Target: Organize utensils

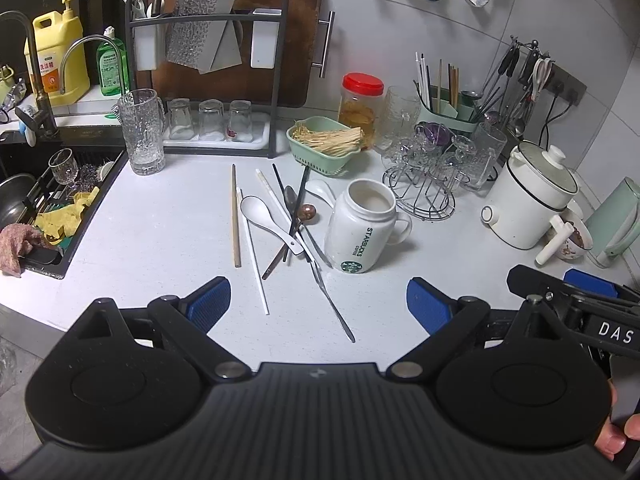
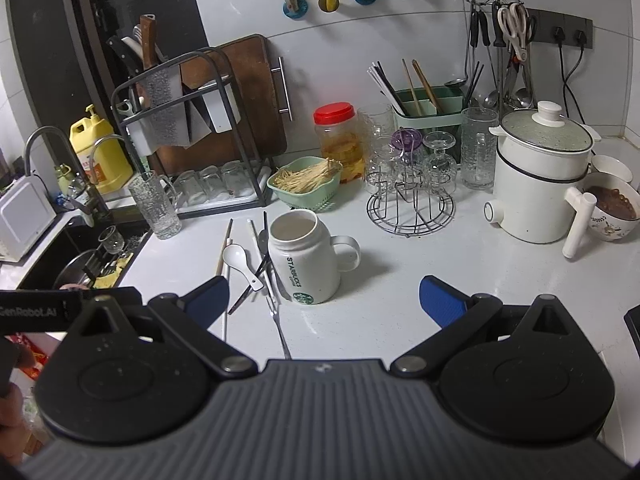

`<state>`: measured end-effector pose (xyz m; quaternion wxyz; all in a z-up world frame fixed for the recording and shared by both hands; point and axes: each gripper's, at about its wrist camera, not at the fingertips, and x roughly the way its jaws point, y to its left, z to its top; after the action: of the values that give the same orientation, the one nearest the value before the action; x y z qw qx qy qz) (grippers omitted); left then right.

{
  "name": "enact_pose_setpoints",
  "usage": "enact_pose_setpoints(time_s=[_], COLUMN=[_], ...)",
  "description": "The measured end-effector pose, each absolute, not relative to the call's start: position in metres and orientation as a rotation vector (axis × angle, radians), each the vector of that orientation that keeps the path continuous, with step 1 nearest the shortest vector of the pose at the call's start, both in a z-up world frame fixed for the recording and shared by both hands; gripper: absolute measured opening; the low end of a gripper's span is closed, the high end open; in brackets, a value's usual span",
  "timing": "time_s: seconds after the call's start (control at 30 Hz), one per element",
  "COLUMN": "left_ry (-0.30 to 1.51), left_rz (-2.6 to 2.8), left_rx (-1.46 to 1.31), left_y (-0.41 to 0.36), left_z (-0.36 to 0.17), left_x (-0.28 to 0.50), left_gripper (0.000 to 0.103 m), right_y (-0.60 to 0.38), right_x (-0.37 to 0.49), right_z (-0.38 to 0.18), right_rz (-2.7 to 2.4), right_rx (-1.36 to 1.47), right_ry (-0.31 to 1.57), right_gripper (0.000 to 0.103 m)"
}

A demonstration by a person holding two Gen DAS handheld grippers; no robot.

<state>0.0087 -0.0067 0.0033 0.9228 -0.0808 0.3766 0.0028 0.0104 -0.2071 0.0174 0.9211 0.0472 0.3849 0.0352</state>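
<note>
The left gripper (image 1: 319,300) has a black ribbed body with two round black discs beside it. Angled black arms run forward from silver pivot screws to two fingers faced with blue textured pads (image 1: 210,300). A small pale mark sits at the front edge of the ribbed body. The right gripper (image 2: 324,300) is built the same: ribbed dark body, round discs, silver screws, blue ridged pads (image 2: 440,300). White lettering marks the black side bars beside each gripper's outer arm.

Utensils (image 1: 280,224) lie loose on the desk (image 1: 160,240), mug (image 1: 360,232) just right of them, sink (image 1: 36,208) far left, dish rack (image 1: 208,80) behind.
</note>
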Motion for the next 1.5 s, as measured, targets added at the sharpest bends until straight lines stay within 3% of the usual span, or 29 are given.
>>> enact_pose_setpoints(time_s=[1.5], left_ry=[0.762], left_rz=[0.057], left_rx=[-0.18], left_y=[0.0], left_z=[0.01], left_x=[-0.018], left_gripper=[0.097], right_y=[-0.208], right_x=[-0.012], right_z=[0.019], right_rz=[0.085], right_rx=[0.09], right_ry=[0.794], right_gripper=[0.103])
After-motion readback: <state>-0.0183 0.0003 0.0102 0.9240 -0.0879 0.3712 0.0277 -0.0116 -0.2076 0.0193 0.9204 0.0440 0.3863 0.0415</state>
